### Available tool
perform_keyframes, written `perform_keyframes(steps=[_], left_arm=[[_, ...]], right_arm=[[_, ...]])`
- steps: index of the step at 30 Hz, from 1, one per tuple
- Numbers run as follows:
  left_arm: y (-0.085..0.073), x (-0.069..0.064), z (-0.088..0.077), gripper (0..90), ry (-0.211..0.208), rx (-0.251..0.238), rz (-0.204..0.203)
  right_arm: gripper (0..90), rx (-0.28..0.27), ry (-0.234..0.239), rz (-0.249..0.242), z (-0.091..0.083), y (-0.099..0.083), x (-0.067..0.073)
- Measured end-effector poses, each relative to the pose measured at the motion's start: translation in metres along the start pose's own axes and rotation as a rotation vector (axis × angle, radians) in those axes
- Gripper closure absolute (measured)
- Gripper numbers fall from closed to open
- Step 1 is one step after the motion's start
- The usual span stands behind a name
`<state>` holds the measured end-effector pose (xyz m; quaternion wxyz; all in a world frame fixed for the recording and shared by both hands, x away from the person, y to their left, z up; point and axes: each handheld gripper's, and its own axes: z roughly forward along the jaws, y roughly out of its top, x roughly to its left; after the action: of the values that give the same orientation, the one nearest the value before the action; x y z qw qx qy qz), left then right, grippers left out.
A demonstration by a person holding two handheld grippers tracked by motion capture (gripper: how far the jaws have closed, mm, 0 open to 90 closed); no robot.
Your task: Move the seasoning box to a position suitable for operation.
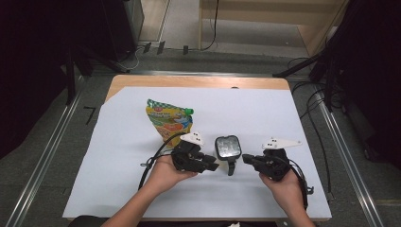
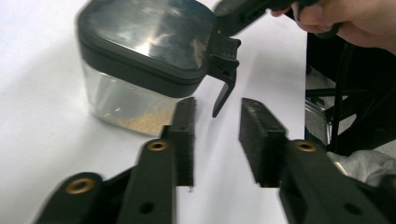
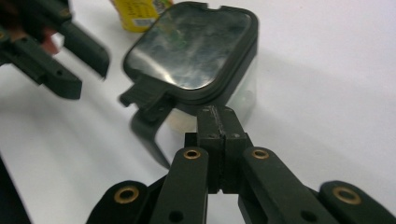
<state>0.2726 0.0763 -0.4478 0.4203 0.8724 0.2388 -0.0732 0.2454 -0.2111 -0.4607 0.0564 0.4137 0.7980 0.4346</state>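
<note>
A clear square container [image 1: 228, 147] with a black lid and a black handle stands on the white sheet between my two grippers. In the left gripper view the container [image 2: 140, 42] holds a thin layer of beige grains. My left gripper [image 1: 213, 166] sits just left of the handle, and its jaws [image 2: 218, 105] are apart with nothing between them. My right gripper [image 1: 246, 158] is just right of the container with its pads pressed together [image 3: 217, 112], close in front of the container [image 3: 196, 46]. A yellow and green spouted pouch [image 1: 169, 122] lies behind the left hand.
The white sheet [image 1: 265, 109] covers most of a wooden table [image 1: 198, 81]. Metal rails run along both sides of the table. Cables trail from both grippers toward the table's near edge. The other hand's gripper [image 3: 79, 51] shows at the upper left of the right gripper view.
</note>
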Motion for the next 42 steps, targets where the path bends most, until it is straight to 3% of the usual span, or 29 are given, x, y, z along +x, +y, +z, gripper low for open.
perform_keyframes(steps=[12,22,32,42], left_arm=[[-0.003,0.012,-0.018,54.0,0.041,-0.023,-0.003],[-0.005,0.017,-0.019,47.2,0.065,-0.018,-0.014],[-0.005,0.018,-0.017,44.6,0.077,-0.023,-0.009],[-0.005,0.017,-0.017,43.7,0.069,-0.032,0.003]], right_arm=[[90.0,0.021,0.093,-0.076,-0.007,0.005,0.025],[90.0,0.080,0.153,-0.118,0.008,0.004,0.040],[90.0,0.100,0.125,-0.111,0.032,0.000,0.050],[90.0,0.117,0.108,-0.118,0.038,-0.002,0.050]])
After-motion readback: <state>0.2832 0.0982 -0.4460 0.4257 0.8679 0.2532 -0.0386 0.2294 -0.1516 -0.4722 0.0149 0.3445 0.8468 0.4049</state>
